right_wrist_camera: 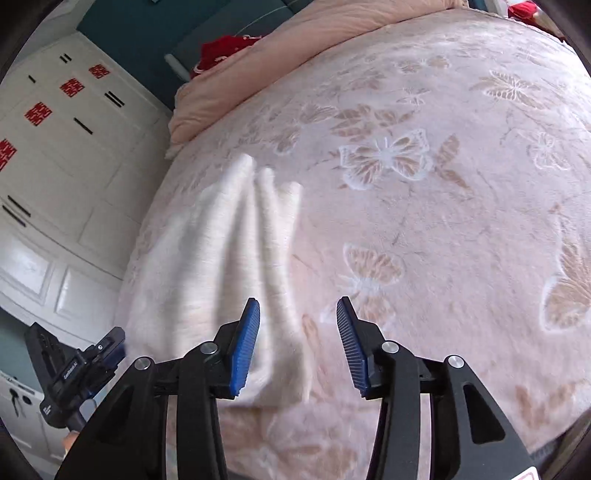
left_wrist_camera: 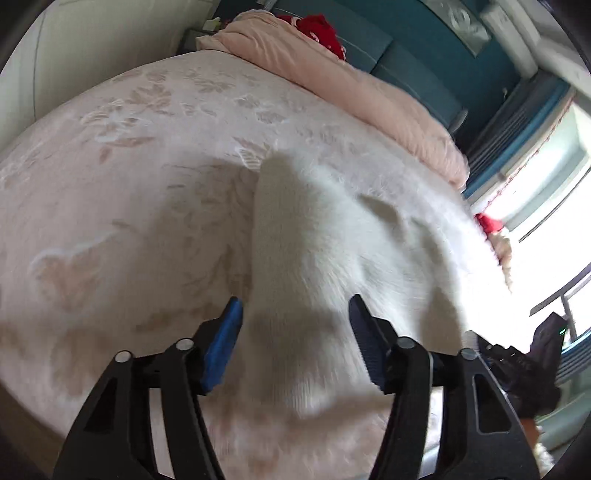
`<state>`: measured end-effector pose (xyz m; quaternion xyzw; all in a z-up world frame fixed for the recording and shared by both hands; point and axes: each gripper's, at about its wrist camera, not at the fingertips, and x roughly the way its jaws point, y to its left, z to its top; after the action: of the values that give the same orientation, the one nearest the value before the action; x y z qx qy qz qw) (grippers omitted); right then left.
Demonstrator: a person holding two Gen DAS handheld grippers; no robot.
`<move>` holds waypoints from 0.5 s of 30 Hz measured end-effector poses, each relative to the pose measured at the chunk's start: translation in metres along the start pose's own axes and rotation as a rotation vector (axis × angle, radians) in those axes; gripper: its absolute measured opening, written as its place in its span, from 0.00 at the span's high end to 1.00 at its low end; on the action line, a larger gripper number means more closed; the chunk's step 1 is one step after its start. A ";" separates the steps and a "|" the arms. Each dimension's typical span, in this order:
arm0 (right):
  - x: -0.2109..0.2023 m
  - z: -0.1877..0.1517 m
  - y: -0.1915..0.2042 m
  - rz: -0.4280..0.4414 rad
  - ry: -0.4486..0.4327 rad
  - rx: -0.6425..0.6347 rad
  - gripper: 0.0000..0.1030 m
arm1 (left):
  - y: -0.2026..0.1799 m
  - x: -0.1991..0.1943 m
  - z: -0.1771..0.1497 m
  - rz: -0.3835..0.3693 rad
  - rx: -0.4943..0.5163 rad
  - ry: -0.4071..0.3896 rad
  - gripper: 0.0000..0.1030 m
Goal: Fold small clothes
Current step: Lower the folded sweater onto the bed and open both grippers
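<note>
A white fuzzy garment (left_wrist_camera: pixel 332 236) lies rumpled on the pink butterfly-patterned bedspread (left_wrist_camera: pixel 129 166). My left gripper (left_wrist_camera: pixel 295 317) is open, its blue pads (left_wrist_camera: pixel 225 343) on either side of the garment's near end, just above it. In the right wrist view the same garment (right_wrist_camera: pixel 225 251) lies in long ridged folds at the left. My right gripper (right_wrist_camera: pixel 298 321) is open above the garment's near right edge, with the left pad (right_wrist_camera: pixel 245 339) over the cloth. The left gripper also shows at the right view's lower left (right_wrist_camera: pixel 85 365).
A folded peach blanket (left_wrist_camera: pixel 351 85) and a red cloth (left_wrist_camera: pixel 321 31) lie at the head of the bed by a teal headboard (left_wrist_camera: pixel 406 48). White cabinets with red decals (right_wrist_camera: pixel 55 147) stand beside the bed. A bright window (left_wrist_camera: pixel 554 206) is at the right.
</note>
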<state>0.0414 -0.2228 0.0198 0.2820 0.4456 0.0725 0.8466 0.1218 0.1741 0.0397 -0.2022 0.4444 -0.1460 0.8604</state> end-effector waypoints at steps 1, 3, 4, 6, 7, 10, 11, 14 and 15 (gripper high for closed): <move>-0.002 -0.001 0.011 0.009 0.006 -0.044 0.46 | -0.001 -0.008 0.000 -0.010 -0.002 -0.010 0.36; 0.000 -0.005 0.030 0.034 0.031 -0.109 0.29 | -0.008 -0.013 0.000 0.002 0.001 -0.020 0.20; 0.006 -0.007 0.037 0.050 0.047 -0.127 0.28 | -0.007 -0.010 0.003 -0.005 -0.006 -0.011 0.19; 0.024 -0.012 0.046 0.031 0.099 -0.151 0.28 | -0.005 0.005 -0.008 -0.030 -0.050 0.052 0.19; 0.030 -0.016 0.048 0.030 0.127 -0.159 0.36 | -0.003 0.015 -0.011 -0.049 -0.077 0.093 0.20; 0.036 -0.015 0.057 0.009 0.151 -0.199 0.87 | -0.004 0.030 -0.020 -0.031 -0.062 0.144 0.46; 0.026 -0.011 0.062 0.025 0.123 -0.207 0.88 | -0.005 0.030 -0.019 -0.019 -0.046 0.142 0.48; -0.011 -0.005 0.080 0.009 0.055 -0.306 0.89 | -0.009 0.018 -0.015 -0.028 -0.041 0.149 0.57; -0.011 -0.008 0.078 -0.015 0.071 -0.318 0.89 | -0.013 0.016 -0.015 -0.011 -0.018 0.162 0.57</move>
<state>0.0389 -0.1589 0.0660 0.1384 0.4602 0.1458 0.8648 0.1172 0.1527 0.0263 -0.1999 0.5130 -0.1624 0.8188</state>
